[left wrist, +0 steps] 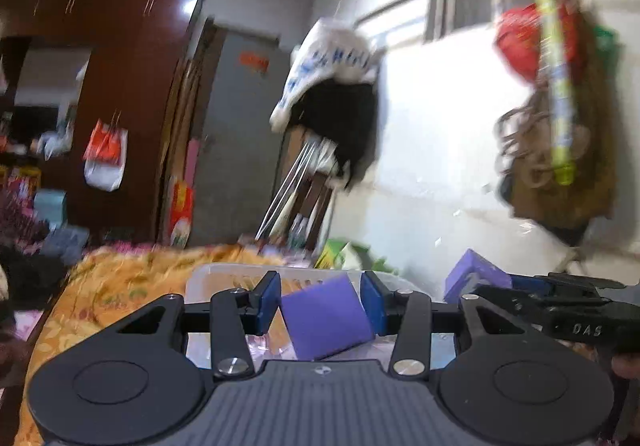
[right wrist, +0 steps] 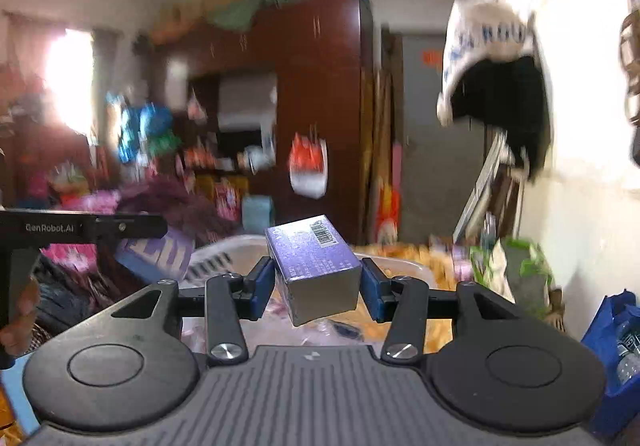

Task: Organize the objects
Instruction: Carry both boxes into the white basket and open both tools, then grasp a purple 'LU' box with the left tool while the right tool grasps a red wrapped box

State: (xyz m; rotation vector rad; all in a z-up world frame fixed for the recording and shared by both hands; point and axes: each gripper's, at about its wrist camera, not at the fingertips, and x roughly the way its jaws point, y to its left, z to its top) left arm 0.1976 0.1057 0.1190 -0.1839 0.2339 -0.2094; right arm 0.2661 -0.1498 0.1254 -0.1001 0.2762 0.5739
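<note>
- A tall dark red-brown wooden wardrobe [right wrist: 312, 94] fills the back of the room at about twelve o'clock in the right wrist view; a red and white plastic bag [right wrist: 309, 166] hangs on its front.
- A bed cover of orange and yellow flowered cloth [left wrist: 116, 286] spreads at nine o'clock from the left gripper.
- A white plastic basket with slotted walls [left wrist: 224, 278] sits on that cloth, just past both grippers at twelve o'clock.
- The left gripper [left wrist: 325, 304], black with blue pads, is clenched on a plain purple cardboard box [left wrist: 326, 320], tilted, held above the basket.
- The right gripper [right wrist: 318, 284], of the same make, is clamped on a purple rectangular carton with a barcode label [right wrist: 316, 266], also tilted, held over the basket's rim.
- From the left wrist view, the right gripper's black body shows at three o'clock, with the end of its purple carton beside it.
- A white bag with blue lettering [left wrist: 332, 62] hangs over something black at one o'clock.
</note>
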